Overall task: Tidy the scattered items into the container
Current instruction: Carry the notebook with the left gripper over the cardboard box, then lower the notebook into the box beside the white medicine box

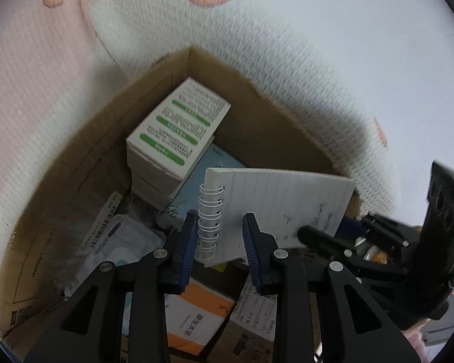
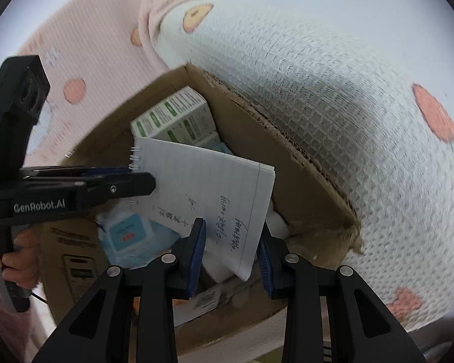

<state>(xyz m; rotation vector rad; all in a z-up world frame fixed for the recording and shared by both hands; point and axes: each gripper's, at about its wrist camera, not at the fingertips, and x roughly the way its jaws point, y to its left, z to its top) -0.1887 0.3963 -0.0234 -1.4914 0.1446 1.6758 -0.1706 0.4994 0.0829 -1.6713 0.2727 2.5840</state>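
Both grippers hang over the open cardboard box, sharing a spiral notebook above its contents. The left gripper straddles the wire-bound edge; whether its pads press I cannot tell. From the right wrist view, the right gripper has its jaws around the notebook's lower corner, apparently pinching it. Only that view shows handwriting on the lined page and a hand on the left tool. A green-striped carton leans in the far corner, an orange-and-white packet near the front wall.
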